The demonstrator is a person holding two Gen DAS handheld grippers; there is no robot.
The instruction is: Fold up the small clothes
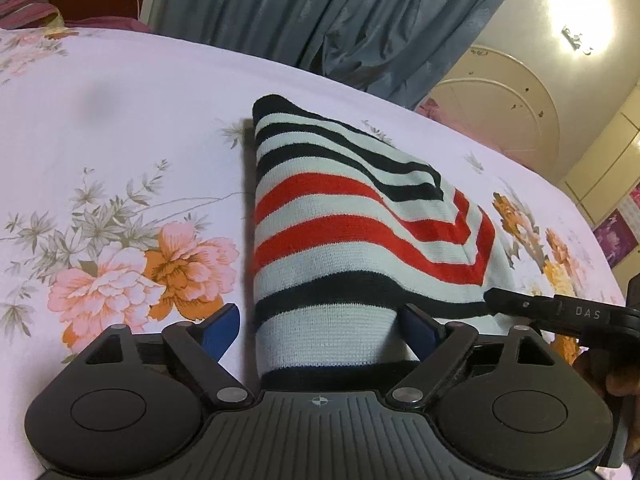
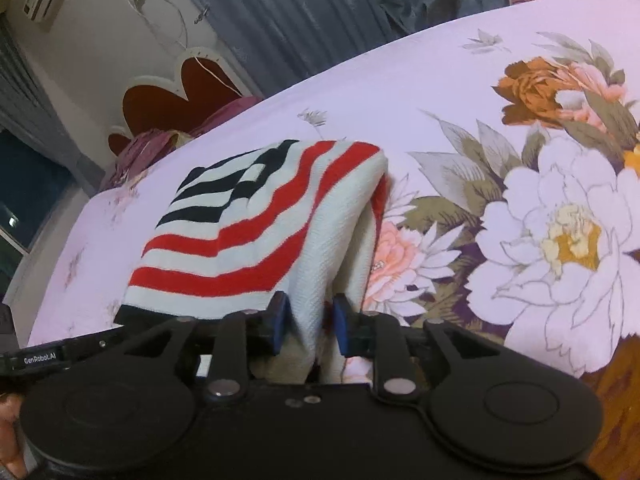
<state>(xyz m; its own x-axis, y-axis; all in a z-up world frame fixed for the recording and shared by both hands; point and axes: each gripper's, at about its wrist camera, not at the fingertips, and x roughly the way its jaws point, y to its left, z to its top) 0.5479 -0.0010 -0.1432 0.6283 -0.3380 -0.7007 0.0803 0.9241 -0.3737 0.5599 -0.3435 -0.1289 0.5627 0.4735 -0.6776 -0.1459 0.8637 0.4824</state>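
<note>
Blue pads of my left gripper sit closest, one each side of a thick bunch of the striped garment. The gap looks fairly wide, and the left pad seems to stand clear of the cloth; I cannot tell whether this gripper has a real hold or merely brackets the knit. My right gripper is narrower, its two pads squeezing a white fold of the same garment, so I judge that one is gripping.

Beyond the grippers the garment rises off the bedsheet at the near end and drapes down to rest on the sheet at its far end. Relative to the garment, my right gripper's finger shows at its right edge in the left view, so both grippers hold the same near end, close together.

Progress, as I judge it: layers are already doubled over, seen in the chevron meeting of stripes, so at least one fold is in. Laying the lifted end over or down flat and letting go remains.

Count: one garment, black, red and white stripes. Two grippers. One floral sheet. One grey curtain behind the garment. No other clothes in sight.
</note>
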